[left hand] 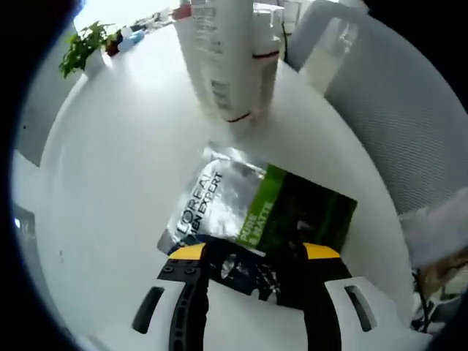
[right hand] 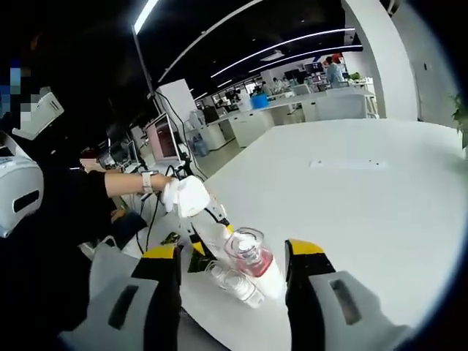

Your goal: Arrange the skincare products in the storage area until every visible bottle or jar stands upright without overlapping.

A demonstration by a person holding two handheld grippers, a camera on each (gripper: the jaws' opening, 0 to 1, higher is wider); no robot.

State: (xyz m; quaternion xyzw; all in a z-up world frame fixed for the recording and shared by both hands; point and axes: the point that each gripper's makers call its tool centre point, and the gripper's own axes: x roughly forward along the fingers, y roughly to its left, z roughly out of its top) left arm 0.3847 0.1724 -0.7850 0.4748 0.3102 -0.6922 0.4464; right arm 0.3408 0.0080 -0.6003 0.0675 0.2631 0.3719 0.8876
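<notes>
In the left gripper view, the white table (left hand: 110,183) curved away in a rounded edge on the left, with bare surface between that edge and the silver-and-green L'Oréal box (left hand: 256,212), which lay flat. One small potted plant (left hand: 86,45) stood far beyond the box, near the table's far left edge. The left gripper (left hand: 252,267) sat at the box's near end, its two yellow-tipped jaws spread to either side of the box's dark end; whether they pressed on it could not be told. Just beyond the box's far end, one tall white bottle (left hand: 227,55) stood upright with open table between the two. To the right of the box the table edge fell away to a grey chair back (left hand: 409,117), leaving little room on that side.

In the right gripper view, a person's white-gloved hand (right hand: 186,196) reached in from the left, over the table's near edge, to the top of one white bottle (right hand: 212,234). Right of that bottle stood one clear jar with a pink base (right hand: 248,256), touching or just beside it, and two small clear-capped pieces (right hand: 234,281) lay in front of the jar. The right gripper (right hand: 234,285) was released, its jaws wide apart on either side of this cluster, gripping nothing. Right of the jar and beyond it, the table (right hand: 365,212) stretched bare and wide.
</notes>
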